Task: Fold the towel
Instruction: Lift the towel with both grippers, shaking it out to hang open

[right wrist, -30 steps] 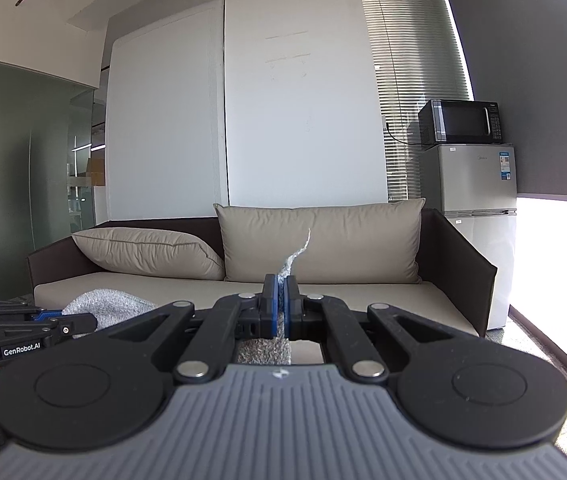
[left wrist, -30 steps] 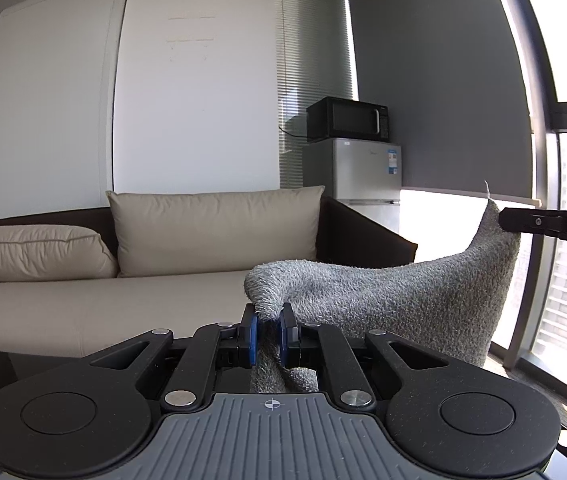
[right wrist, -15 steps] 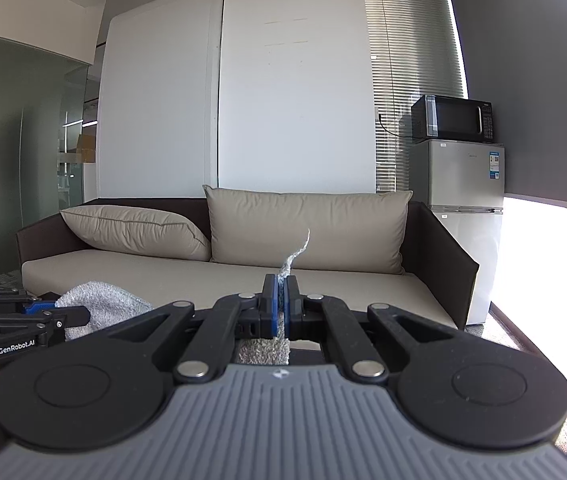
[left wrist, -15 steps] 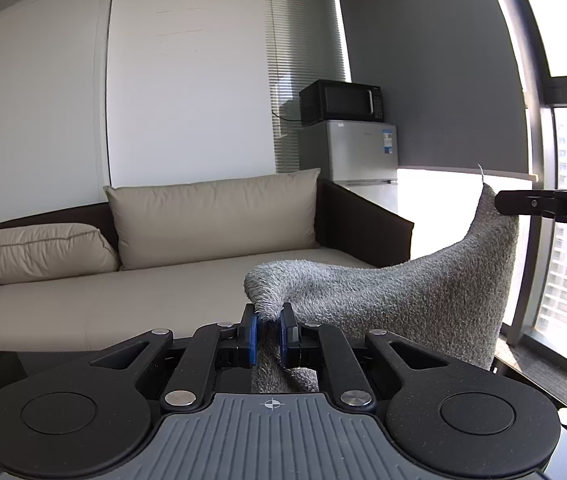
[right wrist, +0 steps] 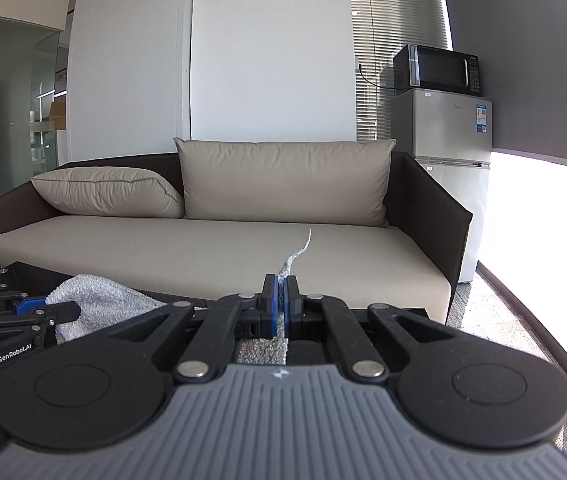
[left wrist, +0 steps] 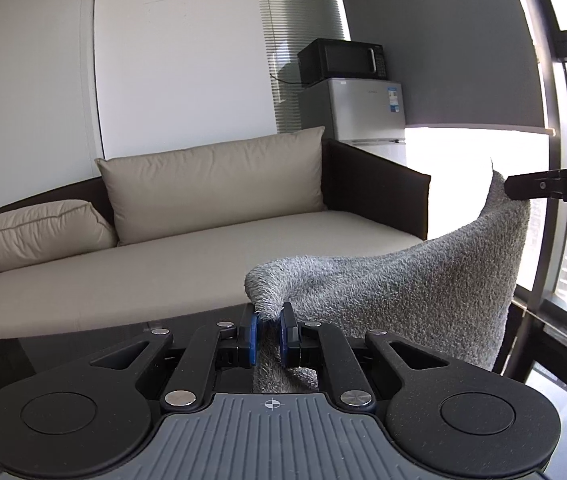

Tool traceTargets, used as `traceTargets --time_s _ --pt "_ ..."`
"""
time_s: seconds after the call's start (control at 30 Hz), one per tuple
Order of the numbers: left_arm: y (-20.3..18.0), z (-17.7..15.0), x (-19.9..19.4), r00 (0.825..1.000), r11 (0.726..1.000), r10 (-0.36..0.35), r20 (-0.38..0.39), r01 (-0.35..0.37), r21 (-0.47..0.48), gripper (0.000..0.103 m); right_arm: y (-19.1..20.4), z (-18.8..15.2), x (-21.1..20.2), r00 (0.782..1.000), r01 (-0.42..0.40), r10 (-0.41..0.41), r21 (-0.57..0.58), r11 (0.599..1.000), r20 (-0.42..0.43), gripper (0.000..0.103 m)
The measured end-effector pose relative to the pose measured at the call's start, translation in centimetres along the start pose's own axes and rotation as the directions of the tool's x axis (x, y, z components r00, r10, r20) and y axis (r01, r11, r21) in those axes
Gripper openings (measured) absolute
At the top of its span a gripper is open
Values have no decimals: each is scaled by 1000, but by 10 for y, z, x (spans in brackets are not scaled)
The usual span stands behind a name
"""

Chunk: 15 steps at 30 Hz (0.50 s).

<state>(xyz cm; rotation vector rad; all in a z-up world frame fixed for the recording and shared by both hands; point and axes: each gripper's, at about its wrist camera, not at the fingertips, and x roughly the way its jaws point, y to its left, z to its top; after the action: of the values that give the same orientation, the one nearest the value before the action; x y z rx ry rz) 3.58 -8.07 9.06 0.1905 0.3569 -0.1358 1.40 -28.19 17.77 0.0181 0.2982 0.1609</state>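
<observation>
- Between my left gripper's [left wrist: 269, 318] blue pads sits a bunched corner of the grey towel [left wrist: 403, 292], pinched tight.
- My right gripper [right wrist: 282, 284] clamps another corner edge-on, a thin tip poking up past the pads.
- Towel hangs spread in the air between both grippers, above a dark glossy table [left wrist: 83, 344].
- Beyond stands a beige sofa [right wrist: 223, 248], with a fridge [right wrist: 447, 132] and microwave [right wrist: 435, 68] at its right end.

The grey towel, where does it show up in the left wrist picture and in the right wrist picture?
Left wrist view: the grey towel fills the lower right, stretched from the left tongs up to the right tongs.
Right wrist view: a bunched part lies lower left; a thin strip rises at centre.
Shared landmark: the microwave on the fridge.
</observation>
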Motion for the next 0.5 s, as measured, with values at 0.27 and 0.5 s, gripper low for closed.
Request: traceTargets --time_s 0.27,0.5 --pt "5 -14 39 999 1000 -11 -48 11 -12 10 -1 -27 49 998 27 -27 -6 1000 -58 2" --pt "9 -32 64 995 1000 -6 -99 7 2 10 -5 -48 80 994 27 -26 16 999 -104 2"
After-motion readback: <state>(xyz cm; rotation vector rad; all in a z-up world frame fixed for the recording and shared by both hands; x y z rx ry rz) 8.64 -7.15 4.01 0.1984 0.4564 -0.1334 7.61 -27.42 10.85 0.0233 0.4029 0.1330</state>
